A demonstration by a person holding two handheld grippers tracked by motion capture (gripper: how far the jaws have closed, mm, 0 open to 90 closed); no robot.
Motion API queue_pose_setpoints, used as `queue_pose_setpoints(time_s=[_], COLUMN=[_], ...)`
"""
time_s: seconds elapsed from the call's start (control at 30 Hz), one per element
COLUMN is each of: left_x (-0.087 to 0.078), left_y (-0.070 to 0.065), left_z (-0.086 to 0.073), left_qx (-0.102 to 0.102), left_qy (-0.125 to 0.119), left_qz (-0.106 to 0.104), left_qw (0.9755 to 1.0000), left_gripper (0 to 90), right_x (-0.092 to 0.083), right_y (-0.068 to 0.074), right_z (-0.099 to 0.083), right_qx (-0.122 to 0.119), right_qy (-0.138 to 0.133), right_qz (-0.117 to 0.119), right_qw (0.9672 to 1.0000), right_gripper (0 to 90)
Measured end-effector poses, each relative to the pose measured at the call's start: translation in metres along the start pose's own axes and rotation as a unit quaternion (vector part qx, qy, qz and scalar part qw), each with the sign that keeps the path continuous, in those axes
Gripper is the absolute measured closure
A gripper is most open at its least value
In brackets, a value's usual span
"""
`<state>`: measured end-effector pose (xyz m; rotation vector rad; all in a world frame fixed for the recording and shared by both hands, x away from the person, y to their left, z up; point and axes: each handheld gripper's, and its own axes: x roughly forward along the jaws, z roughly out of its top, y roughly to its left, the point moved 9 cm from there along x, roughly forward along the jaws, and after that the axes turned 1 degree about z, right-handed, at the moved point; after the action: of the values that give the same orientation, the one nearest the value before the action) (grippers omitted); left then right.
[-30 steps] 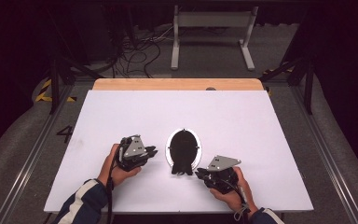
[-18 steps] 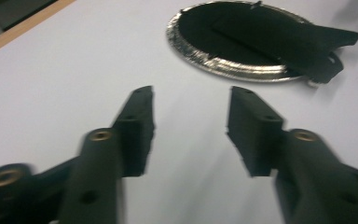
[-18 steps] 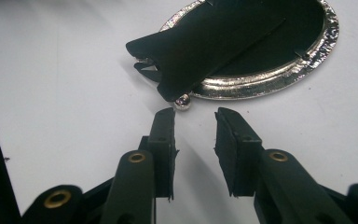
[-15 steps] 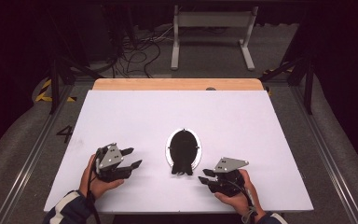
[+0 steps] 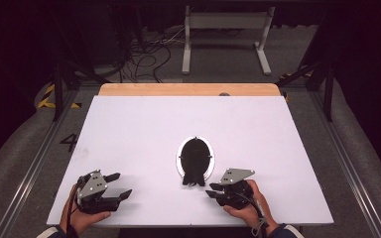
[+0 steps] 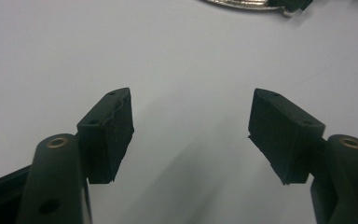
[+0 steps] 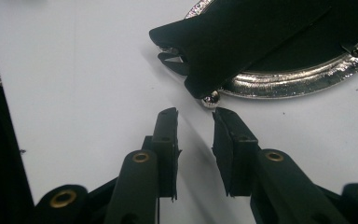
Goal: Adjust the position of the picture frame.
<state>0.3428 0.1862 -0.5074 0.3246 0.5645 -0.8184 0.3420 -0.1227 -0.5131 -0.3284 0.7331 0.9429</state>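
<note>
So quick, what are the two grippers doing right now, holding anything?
Left gripper: open, jaws just widened, nothing between them.
Right gripper: open with a narrow gap, holding nothing, tips just short of the small silver ball on the oval frame.

Tray [image 5: 179, 163]: mid-worktop [image 5: 258, 129], cloth [image 5: 195, 157] on it.
Left hand-held gripper [image 5: 123, 186]: well left of tray.
Right hand-held gripper [image 5: 212, 190]: just right of the cloth's near end.

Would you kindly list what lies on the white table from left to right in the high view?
Left gripper → oval silver-rimmed frame with black back → right gripper, all on the white table.
</note>
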Motion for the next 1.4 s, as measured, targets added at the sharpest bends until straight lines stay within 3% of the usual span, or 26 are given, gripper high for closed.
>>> queue_pose_setpoints(time_s=[0.3, 0.43, 0.6, 0.8, 0.9, 1.17, 1.4], left_x=[0.0, -0.001, -0.001, -0.001, -0.002, -0.002, 0.01], left_y=[-0.002, 0.004, 0.008, 0.011, 0.012, 0.014, 0.01], left_z=[-0.006, -0.003, -0.005, -0.009, -0.01, -0.01, -0.005], left_qx=[0.003, -0.004, -0.007, -0.013, -0.021, -0.021, -0.027], left_qy=[0.011, -0.005, 0.0, 0.006, 0.006, 0.008, 0.016], left_qz=[0.002, 0.019, 0.024, 0.032, 0.034, 0.033, 0.02], left_qw=[0.9999, 0.9998, 0.9997, 0.9994, 0.9992, 0.9992, 0.9993], left_gripper=[27.1, 27.4, 27.6, 27.7, 27.7, 27.6, 27.7], right_x=[0.012, 0.015, 0.017, 0.017, 0.015, 0.016, 0.018], right_y=[-0.004, -0.006, -0.006, -0.009, -0.01, -0.013, -0.015], right_z=[0.004, 0.006, 0.008, 0.012, 0.013, 0.014, 0.015], right_qx=[-0.011, -0.009, -0.015, 0.014, 0.03, 0.062, 0.123], right_qy=[0.024, 0.027, 0.027, 0.0, -0.013, -0.031, -0.05], right_qz=[-0.006, -0.004, -0.006, 0.025, 0.045, 0.069, 0.088], right_qw=[0.9996, 0.9996, 0.9995, 0.9996, 0.9984, 0.9952, 0.9872], right_gripper=[73.6, 73.7, 73.8, 72.4, 72.0, 69.0, 63.8])
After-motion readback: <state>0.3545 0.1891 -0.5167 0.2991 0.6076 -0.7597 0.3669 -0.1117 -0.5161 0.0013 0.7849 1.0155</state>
